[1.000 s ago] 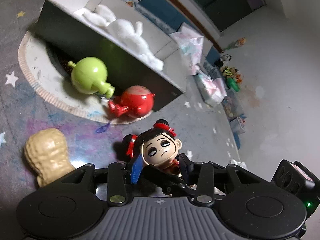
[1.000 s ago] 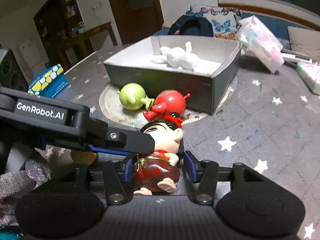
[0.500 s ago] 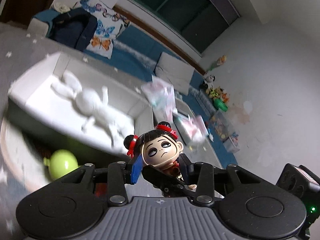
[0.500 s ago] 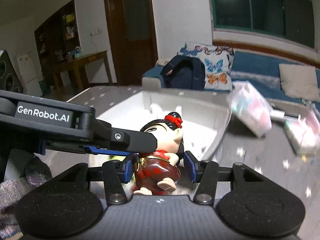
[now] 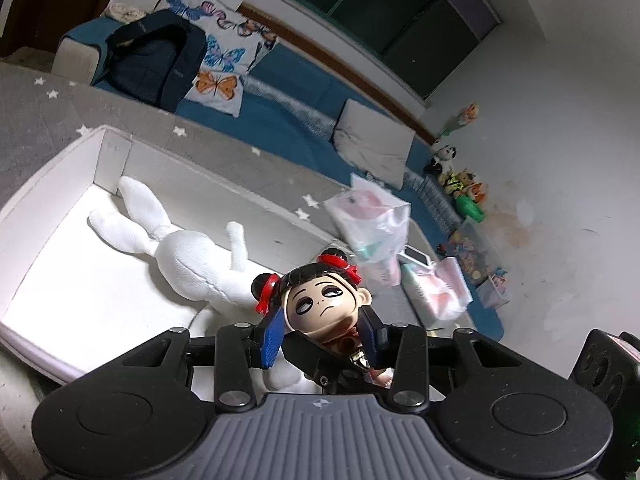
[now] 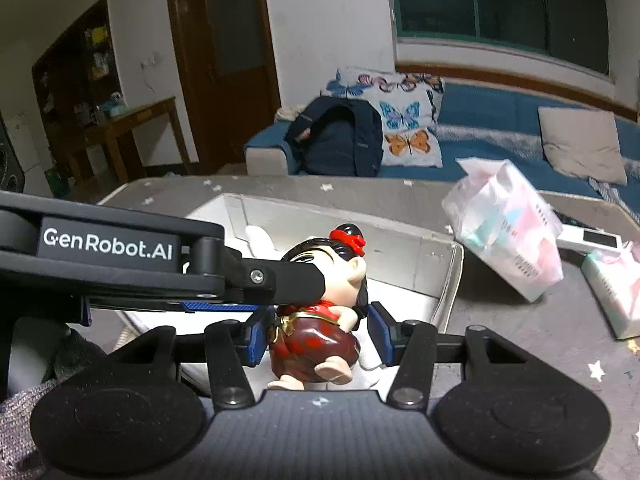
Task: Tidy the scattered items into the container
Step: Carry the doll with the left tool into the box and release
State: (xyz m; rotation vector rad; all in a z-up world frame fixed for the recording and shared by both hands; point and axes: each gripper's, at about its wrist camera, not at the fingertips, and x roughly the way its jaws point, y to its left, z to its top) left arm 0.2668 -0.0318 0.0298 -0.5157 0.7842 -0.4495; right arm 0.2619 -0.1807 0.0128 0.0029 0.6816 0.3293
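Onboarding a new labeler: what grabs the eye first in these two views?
A big-headed doll with red hair buns, gripped by both the left gripper and right gripper at once, fills the centre. Right behind it sits an open white box with a white plush rabbit lying inside.

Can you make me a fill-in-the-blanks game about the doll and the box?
1. Both grippers hold one ____, a big-headed figure with red hair ties.
2. The plush rabbit lying in the box is ____ in colour.
3. The pillow on the sofa has ____ printed on it.

Missing words: doll; white; butterflies
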